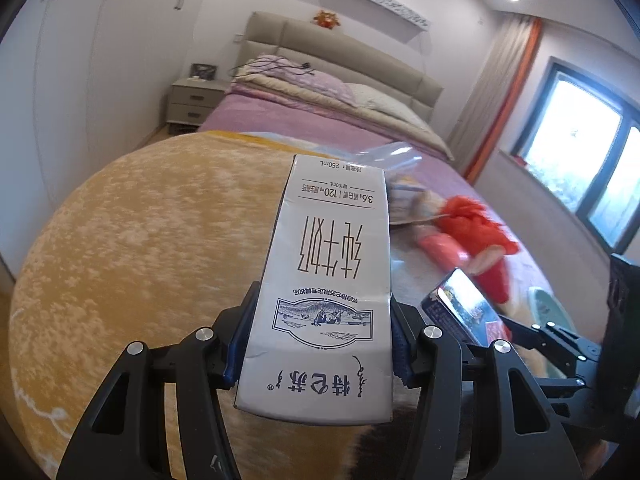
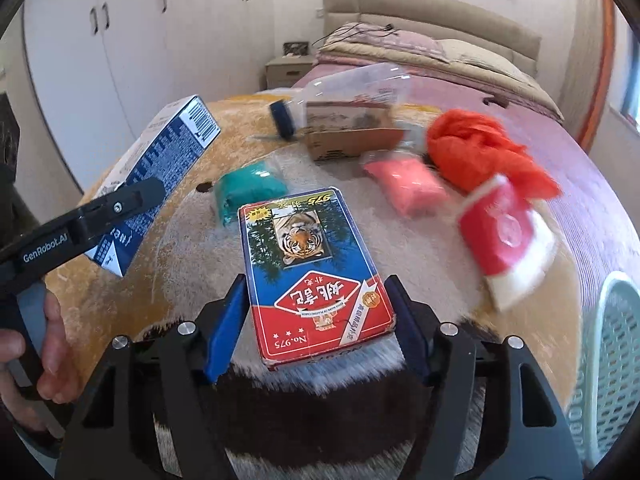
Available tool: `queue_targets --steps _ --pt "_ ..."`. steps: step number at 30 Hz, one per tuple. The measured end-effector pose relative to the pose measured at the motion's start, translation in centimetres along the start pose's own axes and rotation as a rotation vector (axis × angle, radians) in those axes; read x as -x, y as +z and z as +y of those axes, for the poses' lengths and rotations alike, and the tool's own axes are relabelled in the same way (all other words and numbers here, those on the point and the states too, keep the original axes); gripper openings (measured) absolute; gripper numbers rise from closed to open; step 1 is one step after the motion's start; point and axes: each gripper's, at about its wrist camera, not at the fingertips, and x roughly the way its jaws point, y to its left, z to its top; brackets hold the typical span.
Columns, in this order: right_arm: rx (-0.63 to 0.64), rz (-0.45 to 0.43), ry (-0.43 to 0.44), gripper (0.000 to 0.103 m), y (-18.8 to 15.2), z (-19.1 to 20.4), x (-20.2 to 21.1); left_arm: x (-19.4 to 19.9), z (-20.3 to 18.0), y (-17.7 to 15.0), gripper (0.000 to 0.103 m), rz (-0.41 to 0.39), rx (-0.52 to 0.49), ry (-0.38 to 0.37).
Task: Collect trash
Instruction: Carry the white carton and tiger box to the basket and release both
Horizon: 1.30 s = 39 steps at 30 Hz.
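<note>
Setting: a bedroom; a bed [image 1: 320,120] draped in a yellow and cream blanket [image 1: 140,220], with loose litter lying on it.

Left gripper [image 1: 320,336]: closed on a grey milk carton [image 1: 328,280], which sticks out toward 12 o'clock in the left wrist view. Its blue pads press both narrow sides, and the carton is lifted clear of the blanket.

Right gripper [image 2: 320,320]: its jaws sit on either side of a red and blue playing-card box [image 2: 312,268] with a tiger picture. The right pad appears to touch the box, but a thin gap shows at the left pad, so I cannot tell whether the box is gripped.

Litter remaining, right wrist view: a clear plastic bottle with a blue cap [image 2: 344,92] at 12 o'clock, lying on a small cardboard box [image 2: 352,140]; a teal wad [image 2: 248,192] at 11 o'clock; a pink packet [image 2: 404,188] and an orange bag [image 2: 480,152] at 1 o'clock; a red and white packet [image 2: 508,240] at 3 o'clock, blurred.

Basket: a pale green slatted basket [image 2: 612,352] at 4 o'clock, at the frame edge.

Step in hand: picking up, judging by one item raised and another between the jaws.

Next move: probably firm up the hold on the card box, then carry both items to the basket, likely the bin, and release them.
</note>
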Motion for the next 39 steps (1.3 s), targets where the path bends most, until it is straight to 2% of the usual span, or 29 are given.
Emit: queue_targets --steps 7,13,20,25,28,30,36,38,39 --pt "-0.134 -0.07 -0.095 0.064 -1.6 -5.9 4.7 0.3 -6.5 0.1 0.053 0.003 -0.084 -0.117" --pt "-0.254 -0.127 -0.192 0.064 -3.3 -12.1 8.6 -1.6 -13.2 -0.7 0.053 0.05 -0.166 -0.216" --pt "-0.432 -0.153 -0.297 0.064 -6.4 -20.1 11.5 -5.1 -22.0 -2.2 0.053 0.115 -0.278 -0.338" --pt "-0.618 -0.115 -0.379 0.064 -9.7 -26.0 11.7 -9.1 -28.0 -4.4 0.053 0.232 -0.339 -0.422" --pt "-0.7 -0.095 -0.398 0.064 -11.4 -28.6 11.4 -11.7 -30.9 -5.6 0.053 0.299 -0.359 -0.454" --pt "-0.739 -0.076 -0.417 0.064 -12.7 -30.0 11.2 -13.1 -31.9 -6.5 0.053 0.344 -0.358 -0.488" --pt "-0.817 -0.056 -0.432 0.066 -14.4 -31.8 10.8 -15.2 -33.6 -8.4 0.054 0.4 -0.37 -0.502" --pt "-0.838 -0.052 -0.422 0.066 -14.7 -32.2 10.6 -15.2 -33.7 -8.5 0.066 0.382 -0.37 -0.499" --pt "-0.847 -0.051 -0.416 0.066 -14.7 -32.4 10.6 -15.1 -33.7 -8.6 0.077 0.374 -0.369 -0.498"
